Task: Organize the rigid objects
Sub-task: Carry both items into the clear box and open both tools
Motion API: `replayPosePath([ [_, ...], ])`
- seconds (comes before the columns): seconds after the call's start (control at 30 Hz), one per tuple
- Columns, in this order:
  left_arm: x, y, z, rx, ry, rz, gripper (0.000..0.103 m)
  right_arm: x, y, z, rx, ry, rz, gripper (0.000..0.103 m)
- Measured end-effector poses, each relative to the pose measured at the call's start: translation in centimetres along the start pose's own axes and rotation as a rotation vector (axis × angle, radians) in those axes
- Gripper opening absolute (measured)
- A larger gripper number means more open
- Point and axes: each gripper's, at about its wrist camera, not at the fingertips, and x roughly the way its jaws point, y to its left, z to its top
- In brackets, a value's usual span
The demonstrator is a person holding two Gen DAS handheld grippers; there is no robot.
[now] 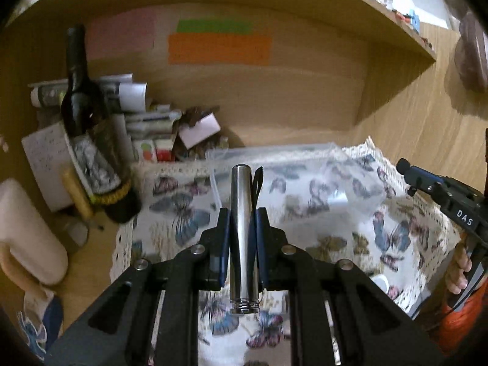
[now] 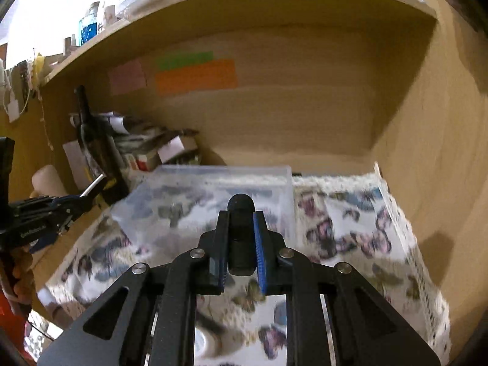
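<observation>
My left gripper (image 1: 242, 218) is shut on a silver metal tube (image 1: 242, 213) with a black strap and a threaded near end. It holds the tube above the butterfly cloth (image 1: 170, 213), in front of a clear plastic box (image 1: 274, 155). My right gripper (image 2: 241, 216) is shut on a black cylinder with a rounded tip (image 2: 241, 222), held above the near edge of the clear box (image 2: 213, 189). The right gripper also shows at the right of the left wrist view (image 1: 405, 167). The left gripper shows at the left of the right wrist view (image 2: 91, 195).
A dark wine bottle (image 1: 88, 128) leans at the left of the wooden shelf recess, beside stacked boxes and papers (image 1: 158, 128). A cream jug (image 1: 24, 228) stands at the near left. Coloured sticky notes (image 1: 219, 45) are on the back wall. A shelf board (image 1: 381, 9) overhangs above.
</observation>
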Motion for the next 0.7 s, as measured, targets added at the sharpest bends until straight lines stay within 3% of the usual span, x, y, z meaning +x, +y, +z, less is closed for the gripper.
replayPosePath([
  [0.27,2.1,-0.6,3.3,0.024,-0.008,-0.020,0.015,2.6,0.4,3.4,-0.031,-0.014,0.021,0.014],
  [0.7,10.1,-1.7,4.3,0.056,0.135,-0.076,0.015,10.9,1.3,2.7,-0.058,0.168,0.055,0.014],
])
